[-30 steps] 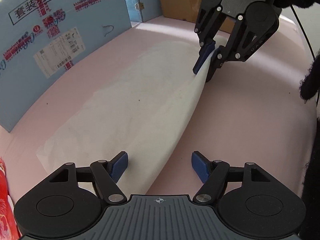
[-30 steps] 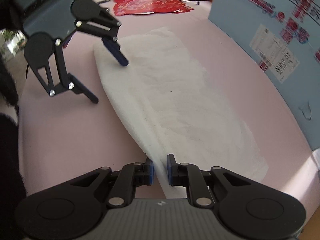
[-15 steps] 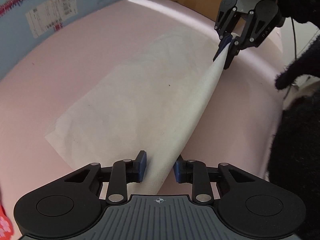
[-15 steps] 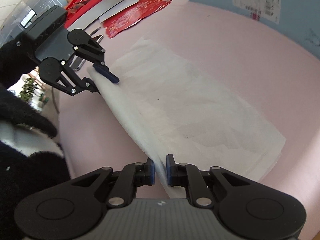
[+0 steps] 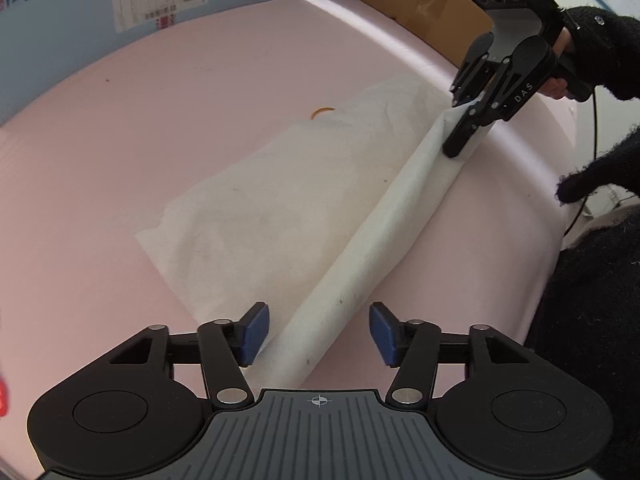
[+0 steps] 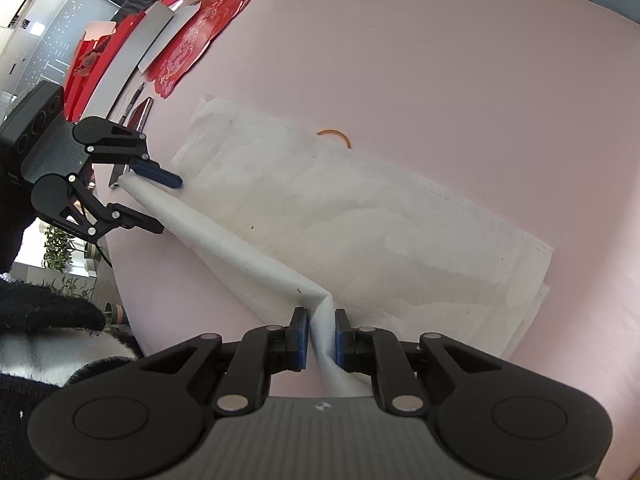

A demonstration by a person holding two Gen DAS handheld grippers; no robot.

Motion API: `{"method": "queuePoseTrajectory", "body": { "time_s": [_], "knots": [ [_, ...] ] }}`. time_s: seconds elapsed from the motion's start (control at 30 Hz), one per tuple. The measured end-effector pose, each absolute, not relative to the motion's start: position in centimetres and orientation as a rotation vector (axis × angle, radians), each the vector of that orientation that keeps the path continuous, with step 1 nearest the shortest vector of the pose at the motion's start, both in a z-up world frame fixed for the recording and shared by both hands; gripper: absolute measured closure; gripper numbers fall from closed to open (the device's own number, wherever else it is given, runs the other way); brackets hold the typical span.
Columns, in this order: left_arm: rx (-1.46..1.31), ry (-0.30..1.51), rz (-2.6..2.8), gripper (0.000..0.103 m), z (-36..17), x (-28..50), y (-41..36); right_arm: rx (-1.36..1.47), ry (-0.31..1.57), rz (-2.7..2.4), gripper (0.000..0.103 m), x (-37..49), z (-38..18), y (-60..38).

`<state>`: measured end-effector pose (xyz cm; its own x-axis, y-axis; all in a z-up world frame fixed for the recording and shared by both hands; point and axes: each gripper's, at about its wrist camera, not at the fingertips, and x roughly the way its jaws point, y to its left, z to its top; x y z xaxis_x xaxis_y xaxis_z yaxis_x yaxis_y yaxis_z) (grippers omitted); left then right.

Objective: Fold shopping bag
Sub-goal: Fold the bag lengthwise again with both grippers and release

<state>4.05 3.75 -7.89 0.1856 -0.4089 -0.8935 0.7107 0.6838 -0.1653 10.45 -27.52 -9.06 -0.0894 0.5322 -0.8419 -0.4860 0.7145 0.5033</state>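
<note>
Now right gripper (image 6: 322,338) clamped on raised fold of white shopping bag (image 5: 280,208); left gripper (image 5: 319,334) jaws opening, fold between pads, untouched; pink table (image 5: 200,92) beneath.

Left gripper (image 5: 318,334) opening; bag edge (image 5: 384,240) lifted higher

White shopping bag (image 5: 288,204) flat on pink surface, near long edge raised in ridge.

White bag (image 5: 280,216) hides part of orange rubber band (image 5: 322,111)
</note>
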Motion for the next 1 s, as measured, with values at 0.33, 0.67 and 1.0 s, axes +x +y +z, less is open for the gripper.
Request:
{"method": "queuePoseTrajectory", "body": {
  "time_s": [0.33, 0.67, 1.0],
  "knots": [
    [0.466, 0.652, -0.764, 0.062, -2.2, 0.0, -5.1, 0.191, 1.431, 0.789, 0.092, 10.2, -10.0, -29.2],
    [0.388, 0.833, -0.622, 0.083, -7.1, 0.9, -7.7, 0.142, 1.393, 0.791, 0.092, 9.4, -9.5, -28.7],
    [0.329, 0.853, -0.597, 0.083, -7.7, 0.9, -6.8, 0.193, 1.302, 0.592, 0.066, 7.4, -8.2, -32.6]
  ]
}}
